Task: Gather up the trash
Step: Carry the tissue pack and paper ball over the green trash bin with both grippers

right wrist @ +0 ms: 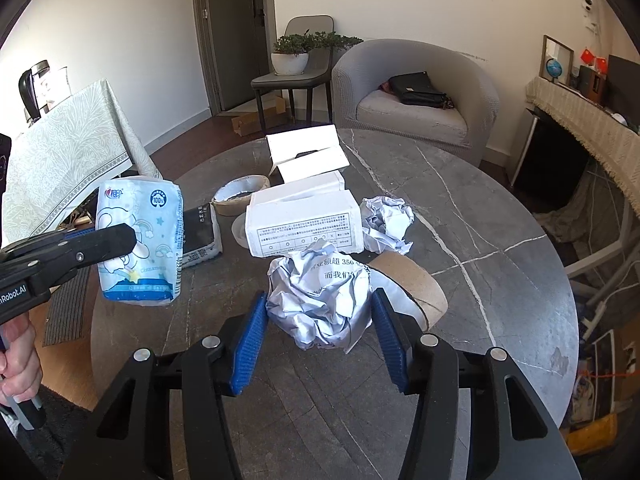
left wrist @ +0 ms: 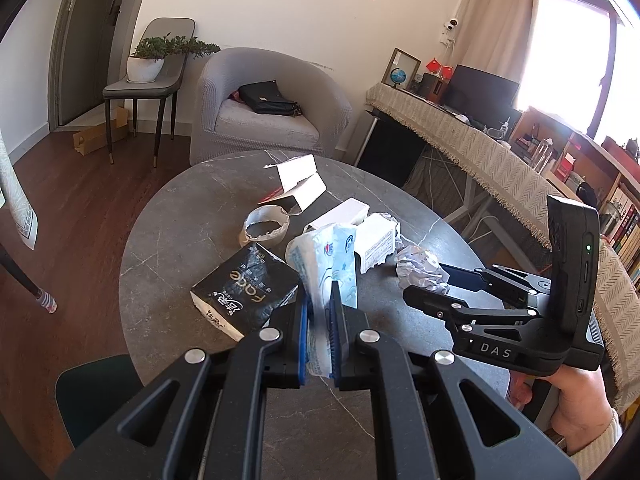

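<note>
A blue-and-white tissue pack (left wrist: 324, 256) (right wrist: 140, 240) hangs above the round grey marble table (right wrist: 500, 280), with my left gripper (left wrist: 320, 296) (right wrist: 128, 236) shut on its lower end. In the right wrist view a crumpled ball of printed paper (right wrist: 316, 308) (left wrist: 420, 268) lies on the table between the blue pads of my right gripper (right wrist: 320, 296) (left wrist: 428, 280). Those pads stand close against its two sides and the ball shows no squeeze. A person's hand holds each gripper's handle.
Also on the table: a white printed box (right wrist: 304, 220), a black tissue pack (left wrist: 248, 284), a torn tape ring (left wrist: 266, 224), a cardboard roll (right wrist: 408, 280), a second paper ball (right wrist: 388, 220) and folded white card (right wrist: 308, 152). A grey armchair (right wrist: 416, 92) stands behind.
</note>
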`<state>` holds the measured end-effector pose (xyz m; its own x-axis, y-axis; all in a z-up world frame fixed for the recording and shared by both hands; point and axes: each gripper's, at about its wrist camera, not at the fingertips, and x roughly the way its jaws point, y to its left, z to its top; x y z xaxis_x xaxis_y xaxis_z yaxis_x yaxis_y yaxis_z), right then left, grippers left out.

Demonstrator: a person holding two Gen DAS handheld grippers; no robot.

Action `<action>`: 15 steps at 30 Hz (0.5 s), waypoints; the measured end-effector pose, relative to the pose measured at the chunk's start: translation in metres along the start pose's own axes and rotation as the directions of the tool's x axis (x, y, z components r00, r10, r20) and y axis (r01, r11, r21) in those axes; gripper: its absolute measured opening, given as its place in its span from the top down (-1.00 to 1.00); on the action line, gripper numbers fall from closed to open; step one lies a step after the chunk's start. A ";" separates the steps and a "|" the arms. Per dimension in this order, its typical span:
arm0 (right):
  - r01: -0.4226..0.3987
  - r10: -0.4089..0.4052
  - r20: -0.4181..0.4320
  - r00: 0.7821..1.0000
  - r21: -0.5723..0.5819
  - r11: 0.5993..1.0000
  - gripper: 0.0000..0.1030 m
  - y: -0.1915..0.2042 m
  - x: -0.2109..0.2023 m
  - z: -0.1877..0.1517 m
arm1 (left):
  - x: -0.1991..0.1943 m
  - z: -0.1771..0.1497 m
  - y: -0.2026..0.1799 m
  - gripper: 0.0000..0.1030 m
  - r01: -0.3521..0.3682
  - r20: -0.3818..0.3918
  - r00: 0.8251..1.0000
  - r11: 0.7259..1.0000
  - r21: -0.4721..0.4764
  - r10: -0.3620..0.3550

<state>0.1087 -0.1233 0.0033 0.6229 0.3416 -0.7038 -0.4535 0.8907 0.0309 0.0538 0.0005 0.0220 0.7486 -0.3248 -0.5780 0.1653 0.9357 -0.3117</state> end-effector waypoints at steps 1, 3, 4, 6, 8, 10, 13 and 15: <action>-0.003 0.003 0.004 1.000 -0.001 1.000 -0.03 0.000 -0.003 -0.001 | -0.003 0.000 0.000 0.80 0.000 0.005 1.000 1.000 0.003 0.000; -0.016 0.015 0.022 1.000 0.004 1.000 -0.03 -0.001 -0.007 -0.002 | -0.008 0.000 0.001 0.80 -0.007 0.016 1.000 1.000 0.013 0.006; -0.029 0.029 0.040 0.999 0.006 1.000 -0.03 -0.001 -0.009 -0.001 | -0.011 0.001 0.001 0.80 -0.013 0.022 1.000 1.000 0.018 0.012; -0.055 0.055 0.061 0.997 0.007 0.998 -0.03 0.001 -0.011 0.001 | -0.016 0.001 0.003 0.80 -0.024 0.030 0.999 0.999 0.023 0.023; -0.074 0.074 0.070 0.995 -0.005 0.997 -0.03 0.009 -0.011 0.005 | -0.019 0.001 0.006 0.80 -0.037 0.036 0.999 0.999 0.024 0.036; -0.089 0.090 0.079 0.993 -0.015 0.996 -0.03 0.017 -0.010 0.009 | -0.023 0.001 0.012 0.80 -0.054 0.042 0.998 0.998 0.022 0.053; -0.114 0.117 0.090 0.989 -0.033 0.993 -0.03 0.031 -0.010 0.016 | -0.027 0.002 0.022 0.80 -0.075 0.041 0.996 0.997 0.014 0.075; -0.125 0.128 0.097 0.987 -0.038 0.991 -0.03 0.038 -0.009 0.019 | -0.031 0.002 0.030 0.80 -0.089 0.040 0.995 0.996 0.009 0.088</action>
<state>0.0983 -0.0868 0.0244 0.6186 0.4807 -0.6214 -0.5518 0.8289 0.0920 0.0366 0.0390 0.0319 0.7854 -0.2353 -0.5725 0.1041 0.9620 -0.2526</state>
